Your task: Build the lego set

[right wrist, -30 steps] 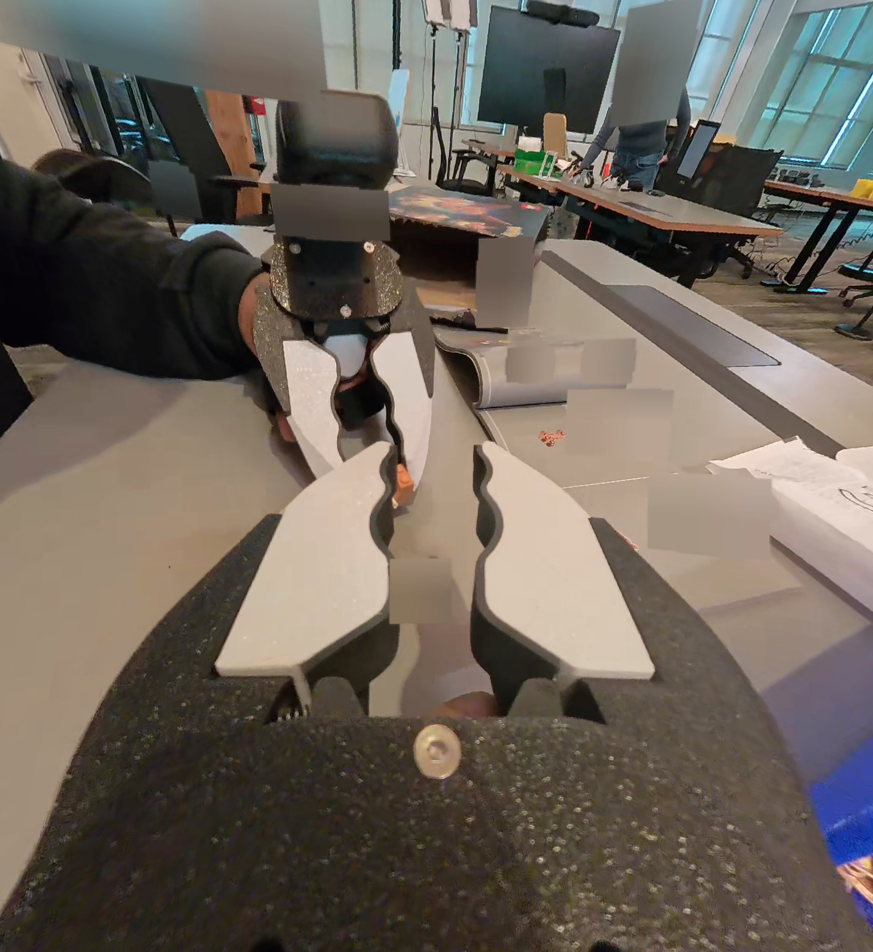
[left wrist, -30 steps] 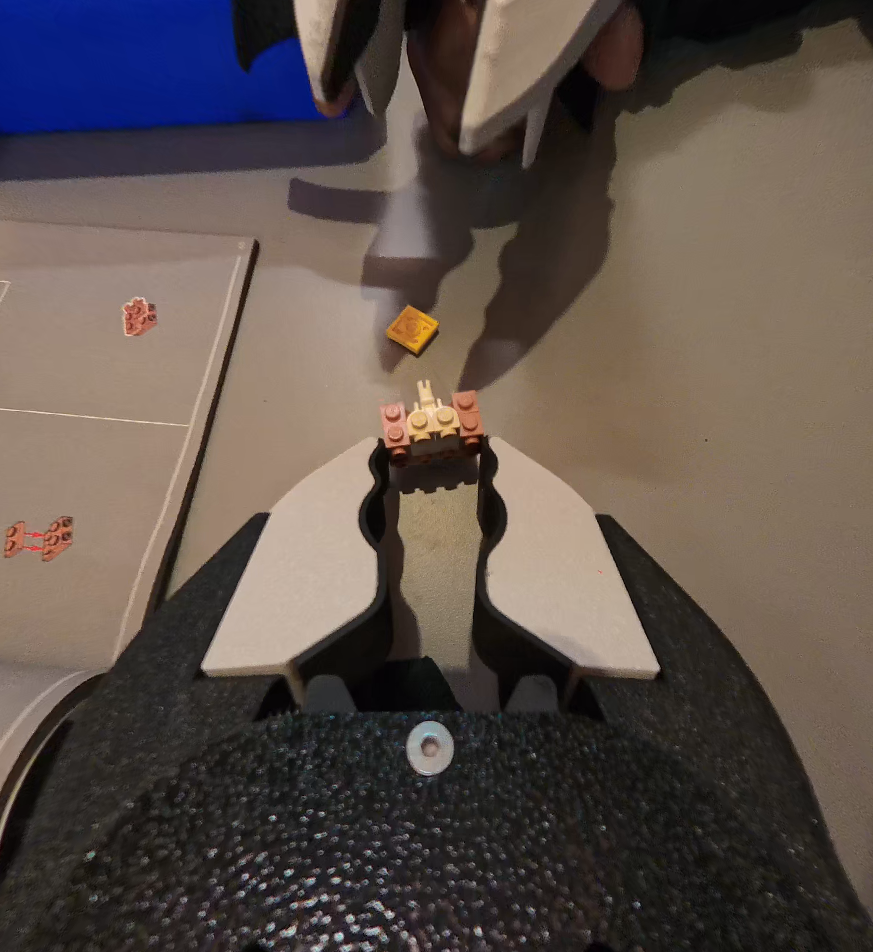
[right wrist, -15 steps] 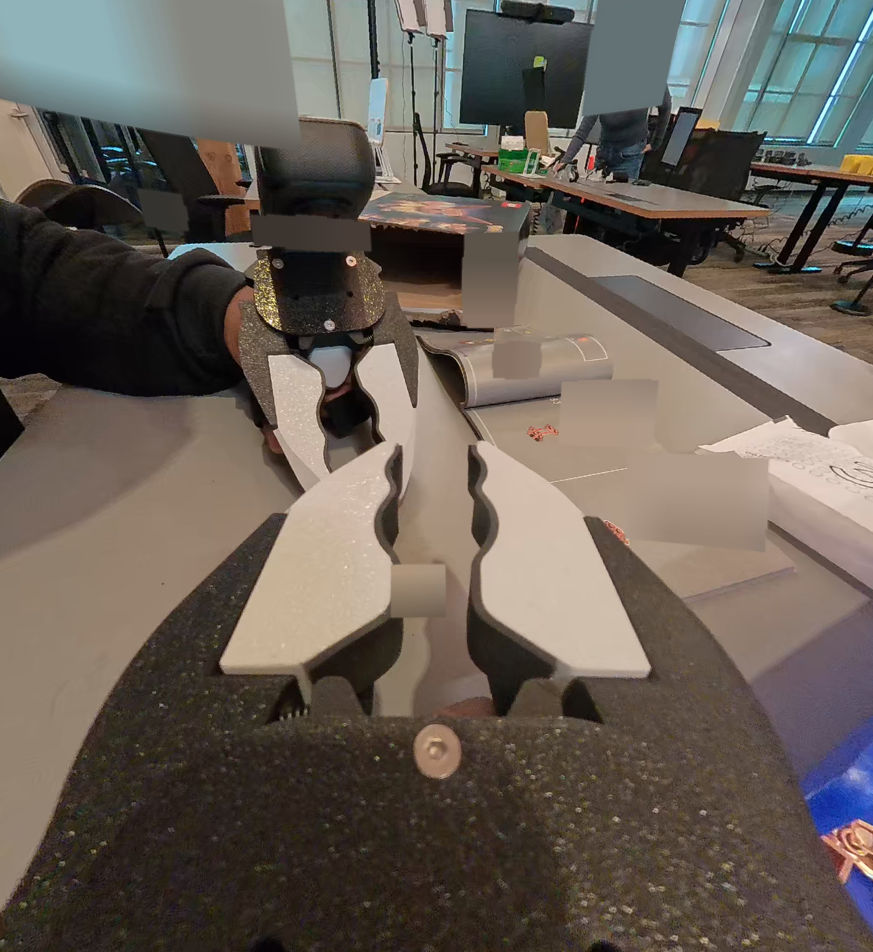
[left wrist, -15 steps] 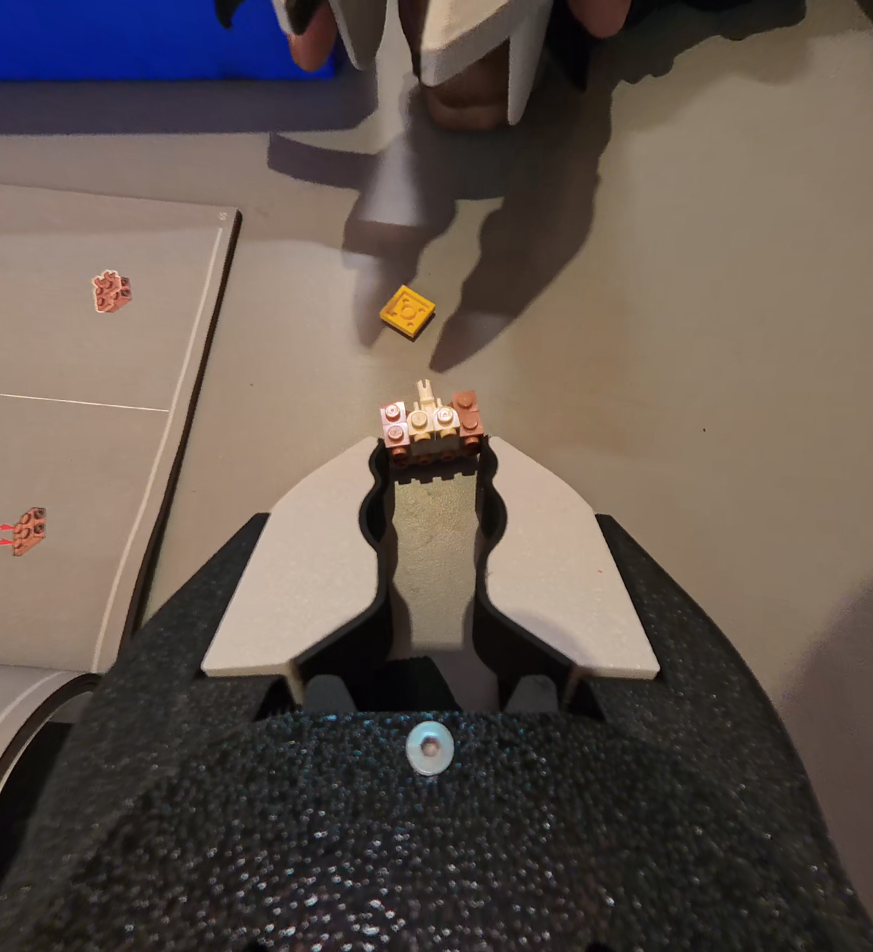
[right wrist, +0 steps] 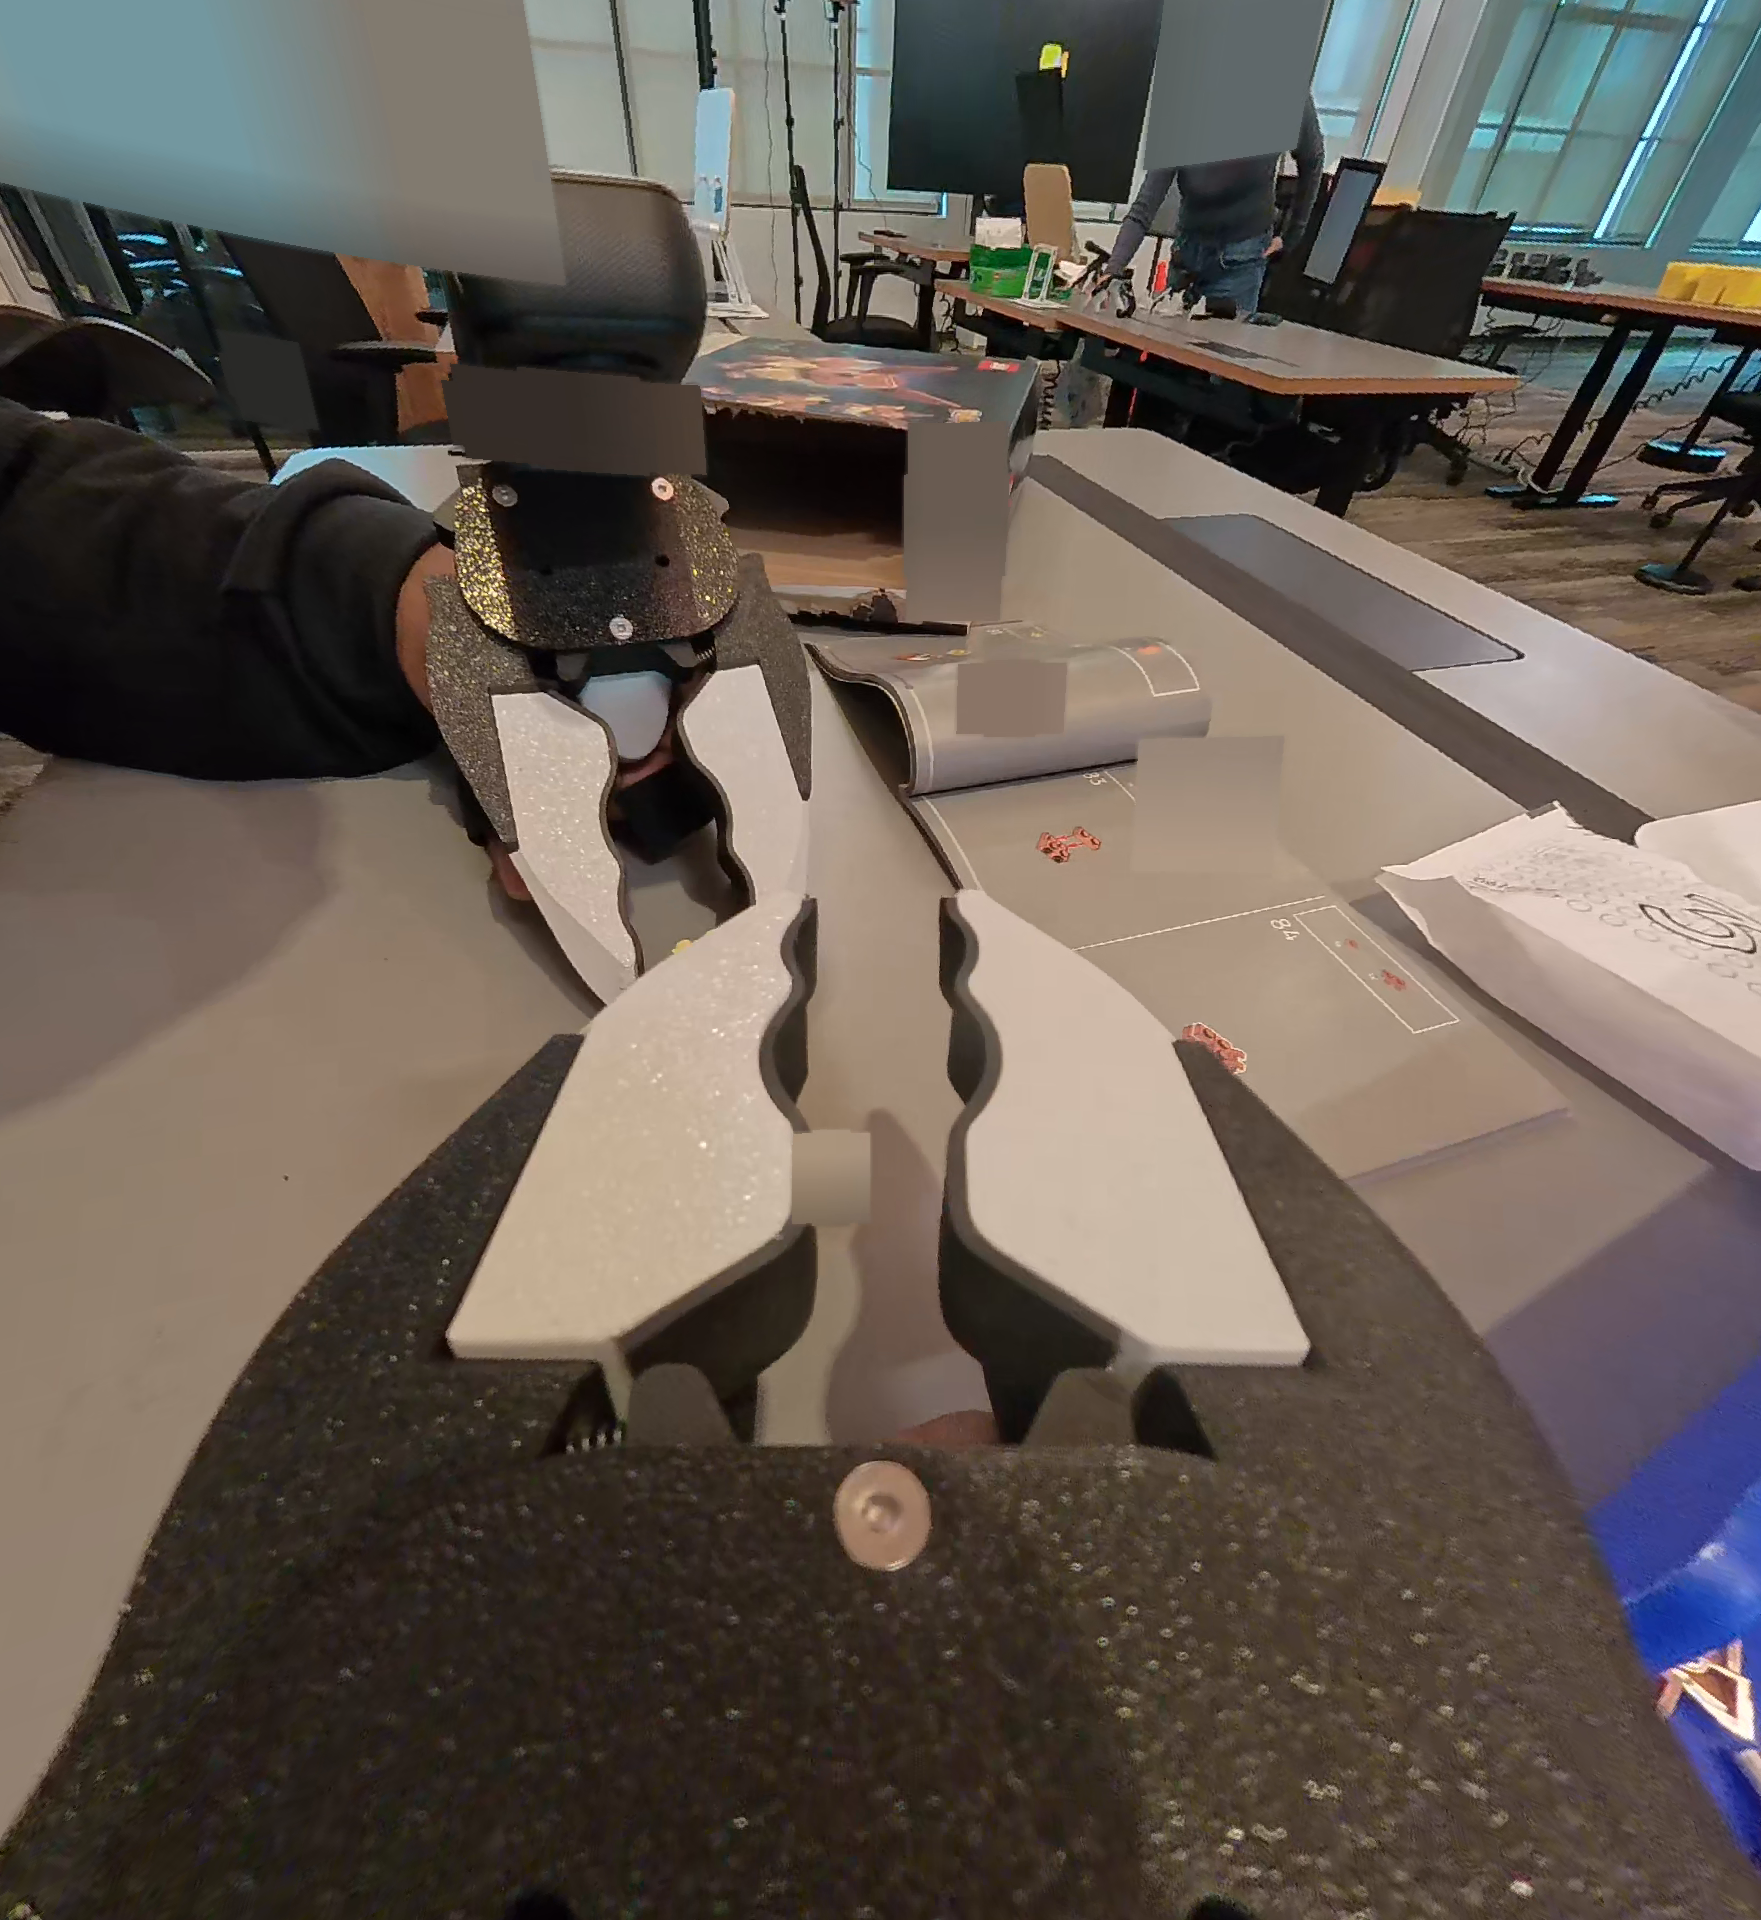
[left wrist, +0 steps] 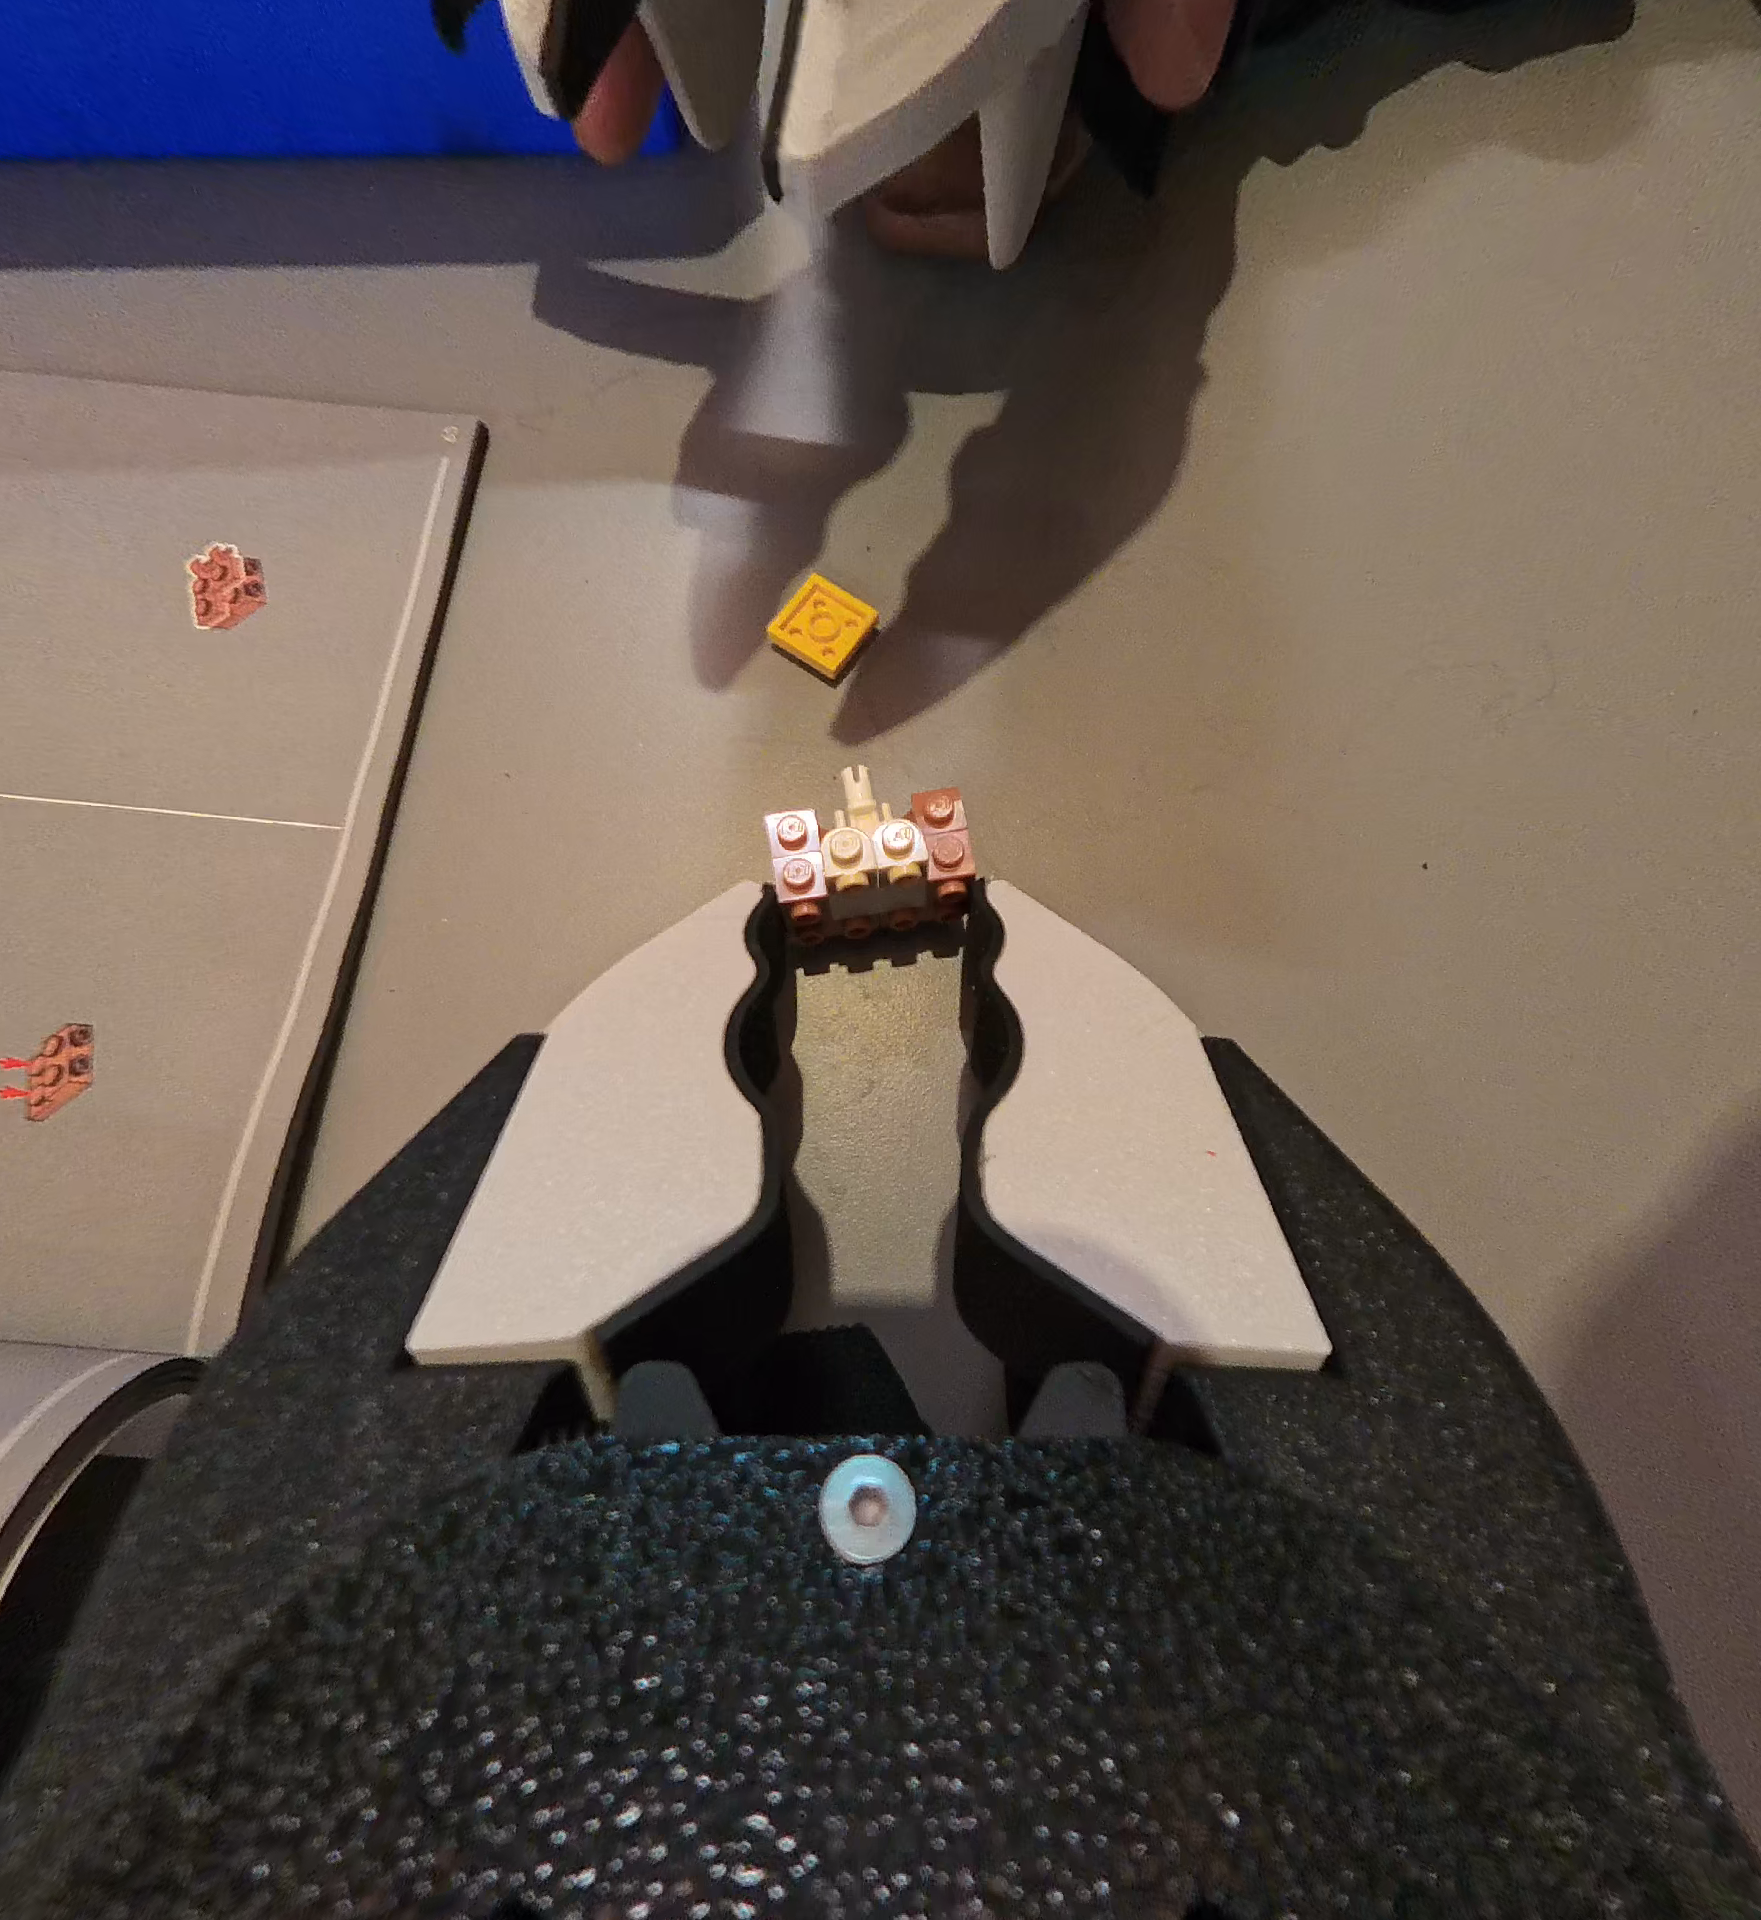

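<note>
Left gripper (left wrist: 874, 914): fingertips closed on a small brick assembly (left wrist: 871, 862) of brown, pinkish and tan studded pieces, one pad pressed against each side; the assembly stood out past the fingertips over the grey table (left wrist: 1375, 727), a tan peg projecting from its far edge.

Yellow square tile (left wrist: 822, 628): lay flat on the table just beyond the assembly, apart from it, in shadow.

Right gripper (right wrist: 876, 914): jaws partly open, bare table showing between the fingers, nothing in its grasp. Seen from the left wrist view, it hung beyond the yellow tile at the top edge, blurred, with the person's fingers around it.

Instruction booklet (left wrist: 180, 831): lay open to the left of the assembly, its grey pages carrying printed diagrams of brown bricks; one page curled over at its far end.

White paper bag (right wrist: 1634, 966): crumpled, on the table beyond the booklet from the assembly.

Blue surface (left wrist: 180, 73): past the yellow tile, along the table's edge.

Printed cardboard box (right wrist: 855, 384): behind the left gripper, seen from the right wrist view.

Background: desks, office chairs, a dark screen and a standing person.
</note>
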Demonstrator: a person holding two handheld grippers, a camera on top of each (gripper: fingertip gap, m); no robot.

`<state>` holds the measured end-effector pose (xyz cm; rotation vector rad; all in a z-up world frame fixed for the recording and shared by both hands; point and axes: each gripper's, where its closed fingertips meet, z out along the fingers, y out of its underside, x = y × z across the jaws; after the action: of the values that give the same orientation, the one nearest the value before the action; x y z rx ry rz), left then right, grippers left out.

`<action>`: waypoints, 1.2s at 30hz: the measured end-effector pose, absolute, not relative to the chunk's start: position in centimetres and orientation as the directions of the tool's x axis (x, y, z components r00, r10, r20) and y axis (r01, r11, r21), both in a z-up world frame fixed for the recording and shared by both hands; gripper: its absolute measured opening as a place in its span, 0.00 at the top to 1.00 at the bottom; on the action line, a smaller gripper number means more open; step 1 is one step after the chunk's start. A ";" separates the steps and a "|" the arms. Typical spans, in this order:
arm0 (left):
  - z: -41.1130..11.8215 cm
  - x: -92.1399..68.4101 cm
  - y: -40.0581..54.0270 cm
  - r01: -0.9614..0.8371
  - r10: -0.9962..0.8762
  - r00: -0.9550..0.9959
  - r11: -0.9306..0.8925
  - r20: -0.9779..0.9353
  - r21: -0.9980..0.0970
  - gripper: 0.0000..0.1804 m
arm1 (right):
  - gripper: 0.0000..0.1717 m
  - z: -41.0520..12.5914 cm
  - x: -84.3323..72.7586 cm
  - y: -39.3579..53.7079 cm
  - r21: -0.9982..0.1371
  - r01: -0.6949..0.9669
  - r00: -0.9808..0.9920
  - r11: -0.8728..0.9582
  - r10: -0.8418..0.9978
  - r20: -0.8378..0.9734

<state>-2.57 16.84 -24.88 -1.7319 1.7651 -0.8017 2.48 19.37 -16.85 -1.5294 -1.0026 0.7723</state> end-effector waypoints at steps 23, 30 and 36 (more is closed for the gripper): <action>-25.2 -2.6 17.8 -0.694 -0.998 0.055 -0.030 -0.011 -0.719 0.82 | 0.88 -17.8 2.0 19.5 -0.963 0.263 0.430 -0.056 0.900 0.065; -25.1 -2.7 18.0 -0.690 -0.998 0.067 -0.042 -0.006 -0.723 0.82 | 0.88 -18.3 1.7 19.5 -0.953 0.295 0.422 -0.064 0.904 0.070; -25.1 -2.7 18.0 -0.693 -0.998 0.067 -0.035 -0.016 -0.720 0.82 | 0.88 -18.6 1.5 19.4 -0.946 0.318 0.416 -0.057 0.905 0.085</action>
<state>-2.68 17.96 -25.14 -1.7871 1.6822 -0.6980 1.53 19.38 -18.56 -1.6067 -1.1020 0.6906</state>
